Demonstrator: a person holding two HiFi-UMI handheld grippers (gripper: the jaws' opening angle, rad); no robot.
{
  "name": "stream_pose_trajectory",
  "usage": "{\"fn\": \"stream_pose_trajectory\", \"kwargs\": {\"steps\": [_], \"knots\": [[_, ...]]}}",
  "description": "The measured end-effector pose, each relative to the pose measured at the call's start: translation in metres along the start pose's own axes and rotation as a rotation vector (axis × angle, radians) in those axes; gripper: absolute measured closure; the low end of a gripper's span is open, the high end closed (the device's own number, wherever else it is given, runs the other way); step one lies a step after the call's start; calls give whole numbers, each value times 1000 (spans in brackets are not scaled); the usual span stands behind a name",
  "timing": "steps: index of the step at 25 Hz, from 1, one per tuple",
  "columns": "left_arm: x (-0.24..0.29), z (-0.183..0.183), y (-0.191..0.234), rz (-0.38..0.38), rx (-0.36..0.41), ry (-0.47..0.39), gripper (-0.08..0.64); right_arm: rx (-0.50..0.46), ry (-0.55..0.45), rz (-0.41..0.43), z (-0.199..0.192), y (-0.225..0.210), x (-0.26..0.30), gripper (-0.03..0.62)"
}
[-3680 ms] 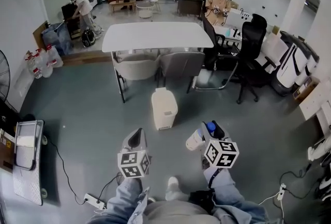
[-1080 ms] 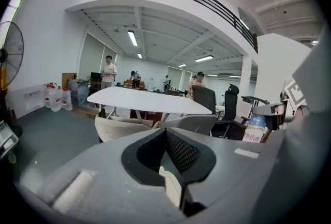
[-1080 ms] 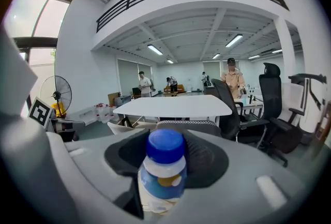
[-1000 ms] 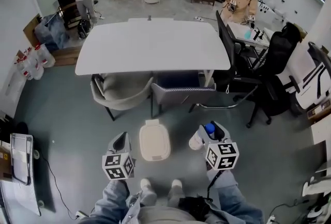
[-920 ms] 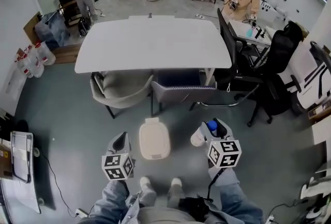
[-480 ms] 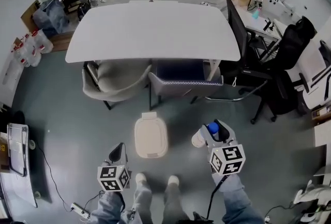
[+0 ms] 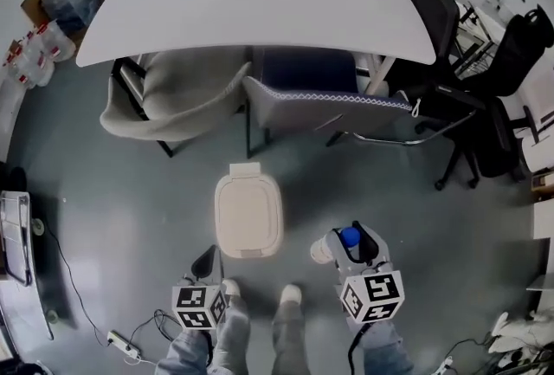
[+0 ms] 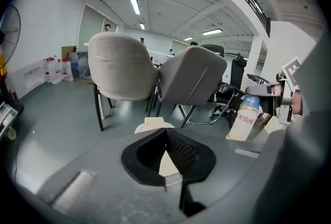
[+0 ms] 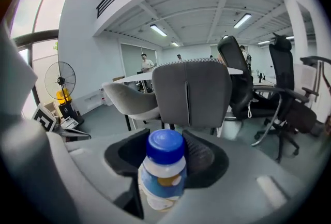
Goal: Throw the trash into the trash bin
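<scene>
Beside the closed bin (image 7: 248, 213), right gripper (image 7: 351, 242) jaws clamp a bottle (image 7: 329, 247), held for dumping. Left gripper (image 7: 206, 259) jaws are together and empty, likely free to open it.

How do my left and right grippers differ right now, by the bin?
The right gripper grips a blue-capped bottle between its jaws; the left gripper has its jaws together with nothing between them. The left gripper is close by the near left corner of the trash bin; the right gripper is farther off to its right. Both point forward, and neither is above the bin.
</scene>
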State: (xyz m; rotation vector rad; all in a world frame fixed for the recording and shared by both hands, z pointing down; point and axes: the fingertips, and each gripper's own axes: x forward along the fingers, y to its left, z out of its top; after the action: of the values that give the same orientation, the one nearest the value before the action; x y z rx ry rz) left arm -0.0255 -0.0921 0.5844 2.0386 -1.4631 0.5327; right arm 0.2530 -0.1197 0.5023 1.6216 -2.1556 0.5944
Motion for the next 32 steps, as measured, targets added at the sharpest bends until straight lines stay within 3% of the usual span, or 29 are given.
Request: {"fn": "stream_pose_trajectory", "kwargs": {"steps": [6,12,20,32], "knots": [[36,-72,-4,-34,13,53,551,35,72,-6,-92,7,17,393],[61,-131,1,-37,13,120,551,66,141,-12,-150,8,29,393],[85,-165,-5,-64,24,187,551,24,183,30,-166,18,39,393],[117,-207,-21,-78,42,290,551,18,200,-7,-169,-11,39,393]]}}
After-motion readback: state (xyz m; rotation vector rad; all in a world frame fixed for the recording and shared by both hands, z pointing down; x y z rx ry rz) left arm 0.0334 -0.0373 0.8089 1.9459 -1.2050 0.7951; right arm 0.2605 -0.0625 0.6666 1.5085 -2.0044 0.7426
